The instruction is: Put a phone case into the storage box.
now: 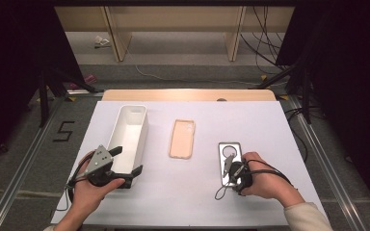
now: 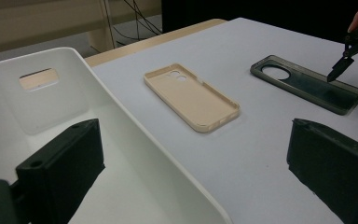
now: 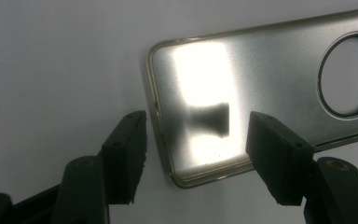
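Right gripper (image 1: 232, 169) hangs over the near end of the dark phone case (image 1: 230, 153), which lies flat on the tabletop (image 1: 270, 125) toward its right edge, in the high view. The left gripper (image 1: 125, 161) sits at the near end of the white bin (image 1: 133, 131), on the left part of the tabletop, with its jaws spread to either side of the bin's near right corner. A beige phone case (image 1: 182, 138) lies between bin and dark case, apart from both.

From the left gripper view, the left gripper (image 2: 196, 158) is wide open and holds nothing: one jaw is inside the white bin (image 2: 51, 102), the other out over the bare tabletop. The bin looks empty. The beige phone case (image 2: 191, 97) and the dark phone case (image 2: 307, 84) lie beyond.

Seen through the right gripper view, the right gripper (image 3: 196, 149) is open, its jaws straddling the short end of the dark phone case (image 3: 242, 88) without gripping it.

Judging by this, the work is at its start: neither case is lifted or binned, and the grasp on the dark case is yet to be closed.
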Demonstrator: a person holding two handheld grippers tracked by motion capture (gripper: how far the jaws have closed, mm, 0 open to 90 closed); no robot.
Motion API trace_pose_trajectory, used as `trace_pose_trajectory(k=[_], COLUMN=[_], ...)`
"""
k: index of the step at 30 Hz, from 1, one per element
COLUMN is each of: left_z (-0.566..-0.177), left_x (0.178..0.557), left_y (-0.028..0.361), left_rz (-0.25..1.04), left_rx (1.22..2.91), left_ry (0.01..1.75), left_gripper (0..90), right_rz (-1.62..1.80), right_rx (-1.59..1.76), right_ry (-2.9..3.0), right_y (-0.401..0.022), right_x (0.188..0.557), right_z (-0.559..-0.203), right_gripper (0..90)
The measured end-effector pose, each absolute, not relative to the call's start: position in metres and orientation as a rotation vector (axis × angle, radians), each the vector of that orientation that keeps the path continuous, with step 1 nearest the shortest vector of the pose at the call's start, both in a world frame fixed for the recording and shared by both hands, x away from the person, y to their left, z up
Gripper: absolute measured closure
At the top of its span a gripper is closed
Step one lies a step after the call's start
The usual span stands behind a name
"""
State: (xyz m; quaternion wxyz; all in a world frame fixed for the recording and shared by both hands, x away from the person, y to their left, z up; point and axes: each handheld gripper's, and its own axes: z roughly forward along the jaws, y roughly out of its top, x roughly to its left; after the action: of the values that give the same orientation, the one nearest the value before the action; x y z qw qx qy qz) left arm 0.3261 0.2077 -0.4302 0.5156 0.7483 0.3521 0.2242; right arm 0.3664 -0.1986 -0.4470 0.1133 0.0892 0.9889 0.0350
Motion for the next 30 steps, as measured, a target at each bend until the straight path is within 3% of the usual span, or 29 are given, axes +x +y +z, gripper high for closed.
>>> trace_pose_trajectory(k=[21, 30], left_z=[-0.430, -0.431], left_x=[0.326, 0.326], left_y=[0.207, 0.206], left_rz=[0.532, 0.529], left_rx=[1.792, 1.791], left_ry=[0.843, 0.841], left_gripper=[3.4, 3.7], right_rz=[0.031, -0.005], right_rx=[0.176, 0.137], right_ry=[2.937, 2.967], right_y=[-0.187, -0.184], right_x=[0.369, 0.368], right_z=[-0.451, -0.451], right_gripper=[53.4, 66.5])
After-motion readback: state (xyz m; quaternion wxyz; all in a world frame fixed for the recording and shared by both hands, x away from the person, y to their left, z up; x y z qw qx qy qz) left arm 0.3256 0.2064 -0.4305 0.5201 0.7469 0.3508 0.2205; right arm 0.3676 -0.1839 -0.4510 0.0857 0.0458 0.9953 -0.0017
